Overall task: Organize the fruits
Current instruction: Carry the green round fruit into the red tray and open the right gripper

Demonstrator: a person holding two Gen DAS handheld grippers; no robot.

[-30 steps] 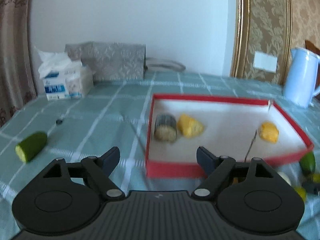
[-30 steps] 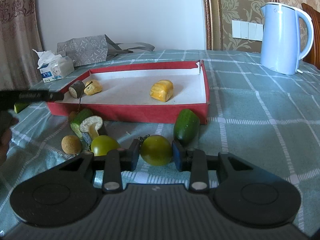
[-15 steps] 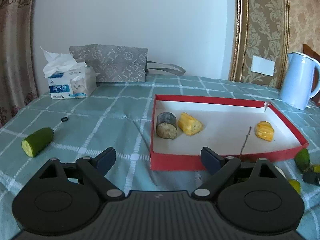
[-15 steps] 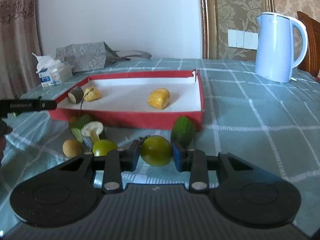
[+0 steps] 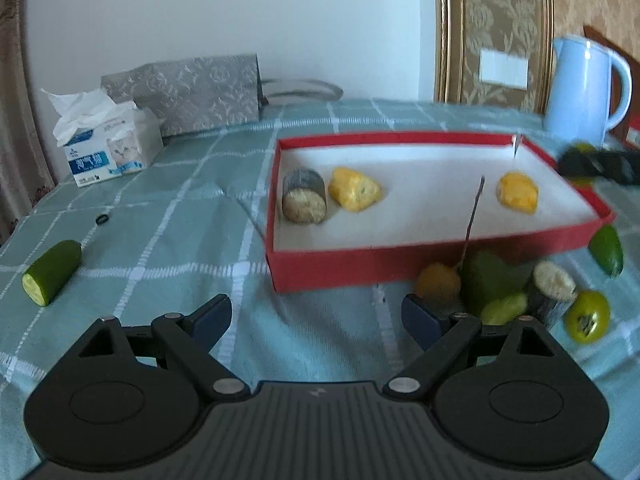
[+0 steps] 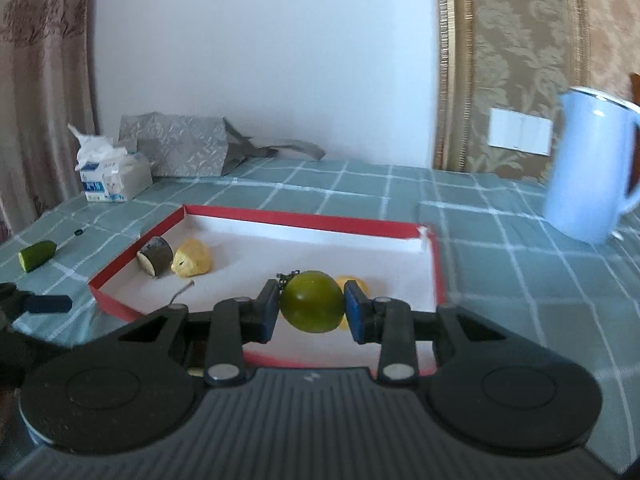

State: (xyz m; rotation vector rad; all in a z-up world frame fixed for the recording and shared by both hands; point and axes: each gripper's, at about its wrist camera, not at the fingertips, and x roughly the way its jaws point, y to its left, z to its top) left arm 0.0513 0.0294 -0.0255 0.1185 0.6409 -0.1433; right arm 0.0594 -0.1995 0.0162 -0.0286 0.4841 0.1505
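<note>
Your surface (image 5: 168, 216), covered in a teal checked cloth, carries the shallow red cardboard tray with a white floor (image 6: 400, 227), and that tray is where the fruit goes; a pale blue jug (image 6: 588, 168) stands well off to its right and a tissue box (image 6: 114, 180) far back on the left. Inside the tray lie a grey-skinned cut cylinder (image 6: 155, 261), a yellow chunk (image 6: 193, 263) just beside it, and another yellow piece (image 5: 517, 192) towards the right end. Outside the near wall you have a cluster of loose pieces, among them a small orange round fruit (image 5: 437, 282) and a green one (image 5: 587, 317), and a cut cucumber end (image 5: 50, 272) lies alone far left. Your right claw (image 6: 312, 303) is clamped on the round green fruit (image 6: 312, 301), held above the tray's near edge, with open white floor straight ahead of it, so the drop looks to be a short carry forward. Your left claw (image 5: 316, 314) stands wide and empty, nearer the loose cluster
</note>
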